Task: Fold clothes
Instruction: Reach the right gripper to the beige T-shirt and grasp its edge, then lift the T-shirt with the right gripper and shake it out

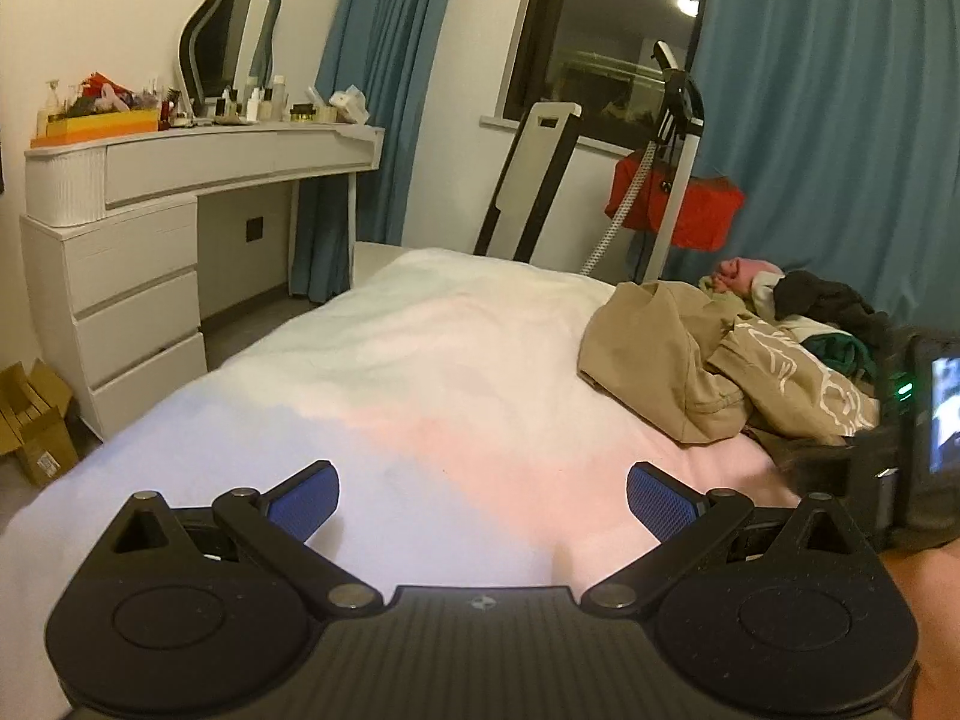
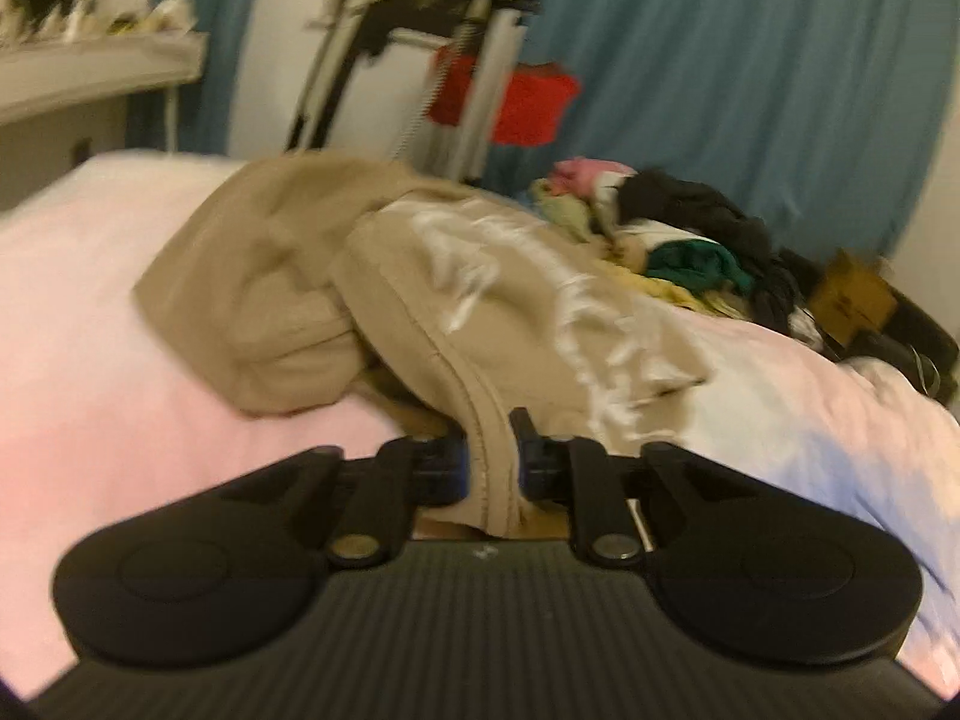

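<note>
Hem of the crumpled tan cotton garment point(image 2: 480, 324) is pinched between the right gripper point(image 2: 493, 468) fingers to drag it free of the mixed clothes pile point(image 2: 690, 240) at two o'clock, while the left gripper point(image 1: 483, 504) fingers hang spread and empty over the pale pink bed point(image 1: 420, 372).

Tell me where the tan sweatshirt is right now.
The tan sweatshirt lies crumpled on the bed, right of centre in both views, in front of the clothes pile; the right gripper clamps its hem.

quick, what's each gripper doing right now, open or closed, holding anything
Left gripper: open, empty, over the bed.
Right gripper: fingers closed on the hem of the tan garment.
</note>
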A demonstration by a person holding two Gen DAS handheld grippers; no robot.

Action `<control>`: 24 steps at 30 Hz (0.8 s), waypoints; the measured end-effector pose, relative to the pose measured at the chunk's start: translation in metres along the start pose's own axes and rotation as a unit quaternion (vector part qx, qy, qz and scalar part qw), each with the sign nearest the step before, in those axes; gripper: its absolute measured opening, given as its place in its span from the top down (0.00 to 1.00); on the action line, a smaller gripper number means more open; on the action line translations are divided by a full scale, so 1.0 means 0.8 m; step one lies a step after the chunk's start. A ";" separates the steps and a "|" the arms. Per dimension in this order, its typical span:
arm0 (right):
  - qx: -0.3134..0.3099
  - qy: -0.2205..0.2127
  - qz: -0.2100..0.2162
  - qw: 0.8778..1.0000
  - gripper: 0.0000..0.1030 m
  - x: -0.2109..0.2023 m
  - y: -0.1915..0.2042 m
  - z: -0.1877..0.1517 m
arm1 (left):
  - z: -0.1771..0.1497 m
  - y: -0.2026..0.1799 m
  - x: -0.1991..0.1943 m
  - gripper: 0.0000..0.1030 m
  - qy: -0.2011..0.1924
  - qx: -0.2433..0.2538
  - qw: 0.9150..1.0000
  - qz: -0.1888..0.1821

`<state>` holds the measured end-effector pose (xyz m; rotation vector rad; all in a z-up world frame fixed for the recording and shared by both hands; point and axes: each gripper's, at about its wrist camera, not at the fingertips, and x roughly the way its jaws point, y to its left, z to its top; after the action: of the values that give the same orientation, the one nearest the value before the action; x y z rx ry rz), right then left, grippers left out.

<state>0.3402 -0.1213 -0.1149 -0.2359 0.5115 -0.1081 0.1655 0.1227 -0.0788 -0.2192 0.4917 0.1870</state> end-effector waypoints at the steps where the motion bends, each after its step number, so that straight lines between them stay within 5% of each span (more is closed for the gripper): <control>1: 0.014 -0.013 -0.002 1.000 0.85 -0.013 -0.010 0.003 | 0.001 -0.005 -0.002 0.00 -0.002 0.003 1.000 -0.001; 7: 0.068 -0.096 -0.012 0.993 0.86 -0.130 -0.078 0.023 | 0.002 -0.031 -0.022 0.00 -0.022 0.014 1.000 -0.017; 15: 0.118 -0.185 0.041 0.975 0.86 -0.299 -0.163 0.023 | -0.020 -0.070 -0.092 0.00 -0.060 0.065 0.990 -0.108; 21: 0.149 -0.242 0.101 0.953 0.86 -0.400 -0.203 0.002 | -0.047 -0.107 -0.149 0.00 -0.074 0.109 0.972 -0.194; 24: 0.159 -0.241 0.118 0.950 0.86 -0.401 -0.215 -0.015 | -0.073 -0.137 -0.173 0.00 -0.076 0.149 0.957 -0.237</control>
<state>0.0486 -0.2382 0.0694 0.1185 0.0278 0.1008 0.0447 -0.0146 -0.0441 -0.0213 0.2974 -0.3363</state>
